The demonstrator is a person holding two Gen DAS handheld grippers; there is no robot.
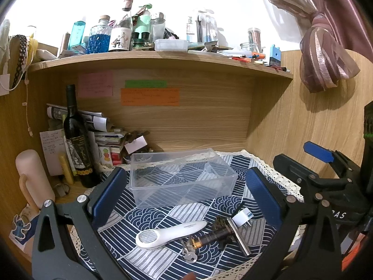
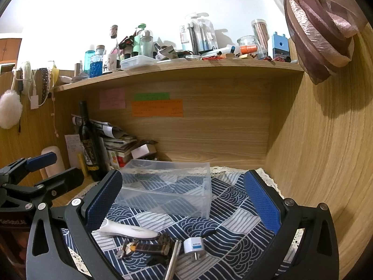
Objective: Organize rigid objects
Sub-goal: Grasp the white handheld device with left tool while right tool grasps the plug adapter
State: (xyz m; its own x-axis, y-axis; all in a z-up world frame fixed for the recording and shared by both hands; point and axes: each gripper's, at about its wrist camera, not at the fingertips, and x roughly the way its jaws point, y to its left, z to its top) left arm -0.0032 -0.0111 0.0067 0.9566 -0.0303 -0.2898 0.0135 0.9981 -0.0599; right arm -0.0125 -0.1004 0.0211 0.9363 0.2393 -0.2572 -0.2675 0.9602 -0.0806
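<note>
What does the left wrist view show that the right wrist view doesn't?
Only the left wrist view shows the Stitch sticker and the light's round lens. Only the right wrist view shows the white pom-pom and wooden cabinet. Both share the clear box, white handheld light, plug adapter, keys, wine bottle, and both open claws, left claw and right claw.

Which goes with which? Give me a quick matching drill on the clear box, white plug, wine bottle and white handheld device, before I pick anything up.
Things:
1. clear plastic box
2. white plug adapter
3. wine bottle
4. white handheld device

Places:
A. standing left, off the cloth
B. right end of the near cluster
C. far part of the cloth, empty
D. left end of the near cluster, lying flat

Pairs: 1-C, 2-B, 3-A, 4-D
</note>
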